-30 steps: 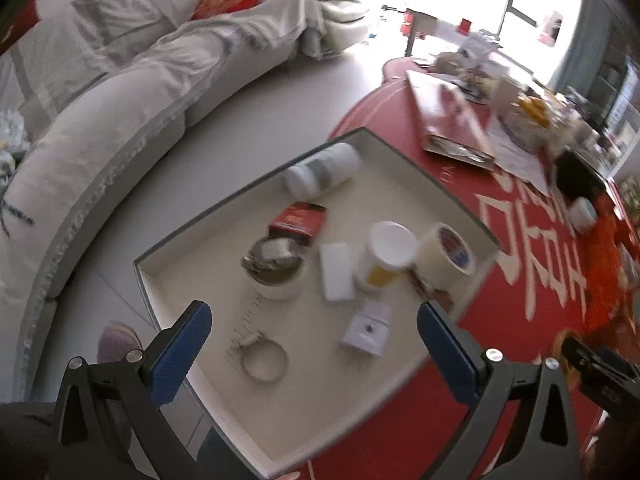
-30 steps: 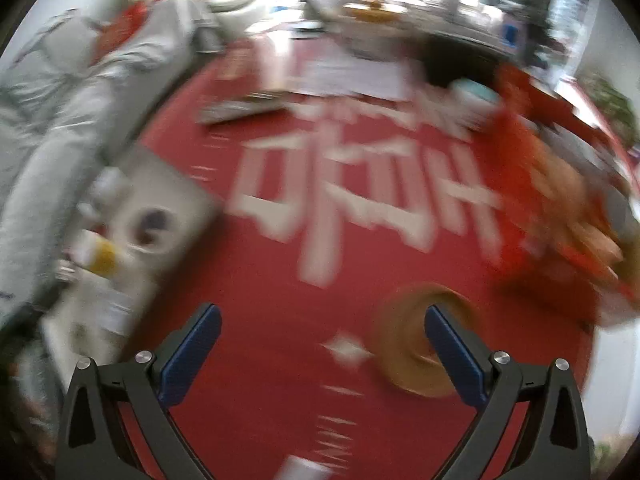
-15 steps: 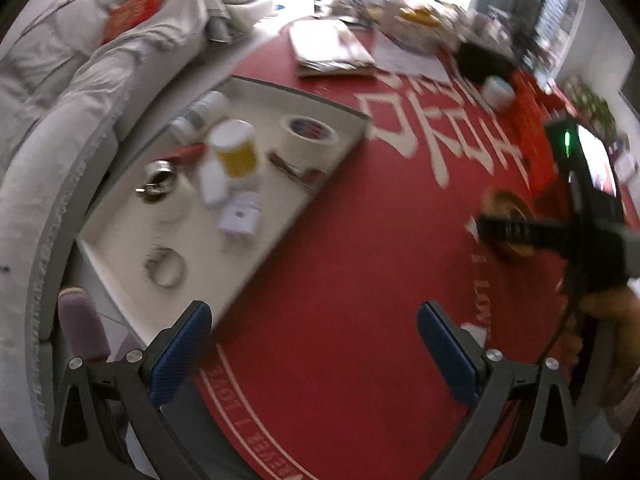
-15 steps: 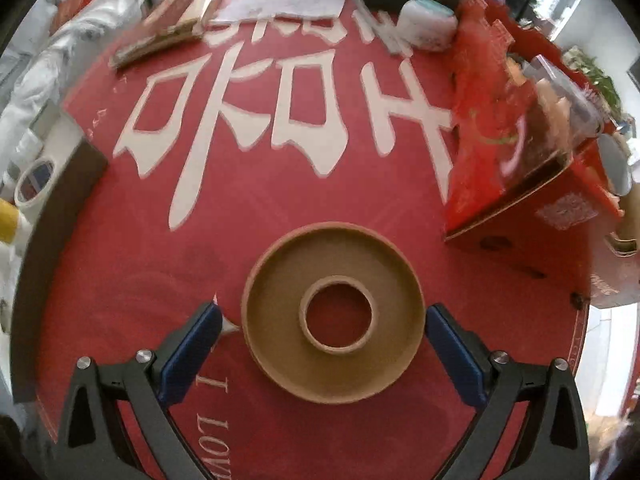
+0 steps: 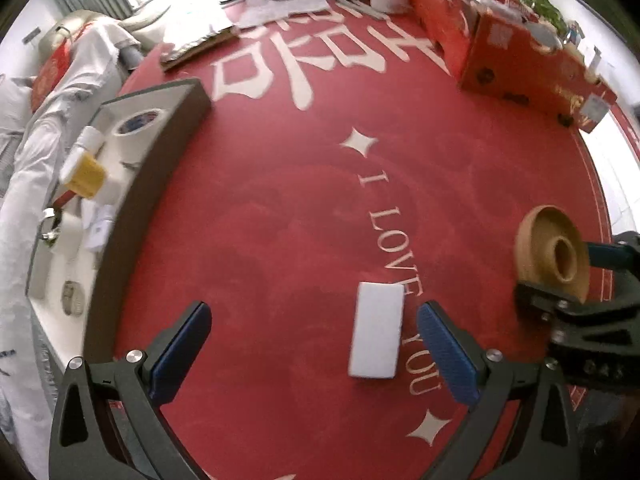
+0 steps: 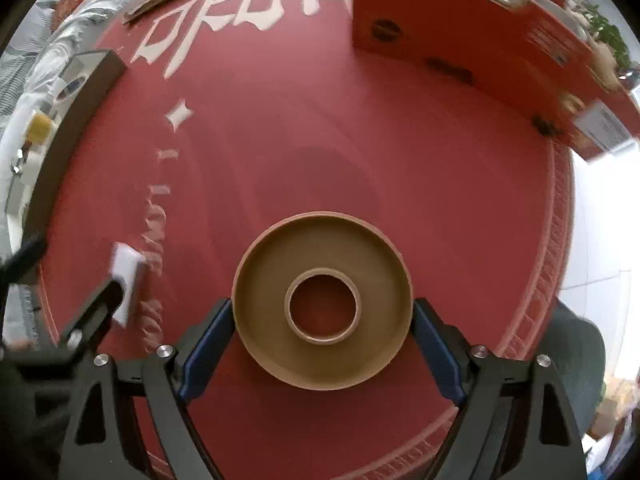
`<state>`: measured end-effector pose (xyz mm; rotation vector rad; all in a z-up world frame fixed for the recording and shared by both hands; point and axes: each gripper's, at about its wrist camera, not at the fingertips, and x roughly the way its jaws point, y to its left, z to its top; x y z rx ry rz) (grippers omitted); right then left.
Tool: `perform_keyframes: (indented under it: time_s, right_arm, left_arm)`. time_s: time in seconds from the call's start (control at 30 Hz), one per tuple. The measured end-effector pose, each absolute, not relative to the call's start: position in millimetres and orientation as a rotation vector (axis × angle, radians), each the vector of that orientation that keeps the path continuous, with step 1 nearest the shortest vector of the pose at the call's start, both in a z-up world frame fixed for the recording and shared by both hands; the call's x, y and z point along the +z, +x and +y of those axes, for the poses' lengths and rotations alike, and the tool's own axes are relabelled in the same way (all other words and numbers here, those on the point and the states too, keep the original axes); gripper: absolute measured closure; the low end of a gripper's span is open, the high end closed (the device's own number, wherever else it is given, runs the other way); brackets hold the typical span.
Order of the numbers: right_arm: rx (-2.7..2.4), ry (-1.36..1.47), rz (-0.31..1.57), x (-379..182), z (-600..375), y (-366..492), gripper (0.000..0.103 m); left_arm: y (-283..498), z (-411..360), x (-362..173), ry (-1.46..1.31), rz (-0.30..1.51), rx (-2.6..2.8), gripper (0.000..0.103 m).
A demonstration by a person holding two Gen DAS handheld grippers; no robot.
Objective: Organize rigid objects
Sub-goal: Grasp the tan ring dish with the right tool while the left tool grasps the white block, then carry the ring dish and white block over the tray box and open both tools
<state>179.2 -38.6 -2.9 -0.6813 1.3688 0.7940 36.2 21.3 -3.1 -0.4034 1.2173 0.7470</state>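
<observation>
Right gripper (image 6: 322, 340): clamped on tan ring (image 6: 322, 300), lower centre.
Left gripper (image 5: 314, 354): spread wide, white block (image 5: 376, 330) between fingers.

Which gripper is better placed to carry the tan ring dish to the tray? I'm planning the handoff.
Right. The right gripper already brackets the tan ring dish, pads at its rim. The left gripper hangs open over the white block.

A round surface (image 5: 280, 208) is covered by a red cloth printed with pale lettering. A sofa draped in white (image 5: 24, 152) is seen at left, daylight entering beyond.
</observation>
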Motion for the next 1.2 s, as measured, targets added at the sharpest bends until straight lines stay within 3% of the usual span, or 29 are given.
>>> perform_keyframes:
  time_s: [0.43, 0.53, 0.63, 0.8, 1.2]
  right_arm:
    - [0.792, -0.649, 1.311, 0.6, -63.5, 160.9, 0.013]
    - [0.785, -0.579, 1.337, 5.0, -73.4, 161.5, 0.014]
    - [0.783, -0.521, 1.346, 9.8, -84.9, 167.6, 0.014]
    - [0.777, -0.45, 1.331, 16.5, -97.7, 171.7, 0.015]
    - [0.787, -0.419, 1.273, 32.0, -108.8, 163.4, 0.015]
  left_arm:
    - [28.0, 33.9, -19.5, -0.531, 1.181, 0.718, 0.002]
    - [30.4, 26.4, -14.2, -0.505, 1.178, 0.674, 0.022]
    - [26.1, 22.3, -6.4, -0.496, 1.174, 0.662, 0.078]
    - [4.0, 22.1, -3.4, -0.586, 1.147, 0.768, 0.078]
    - [-9.5, 3.4, 21.7, -0.479, 1.087, 0.885, 0.078]
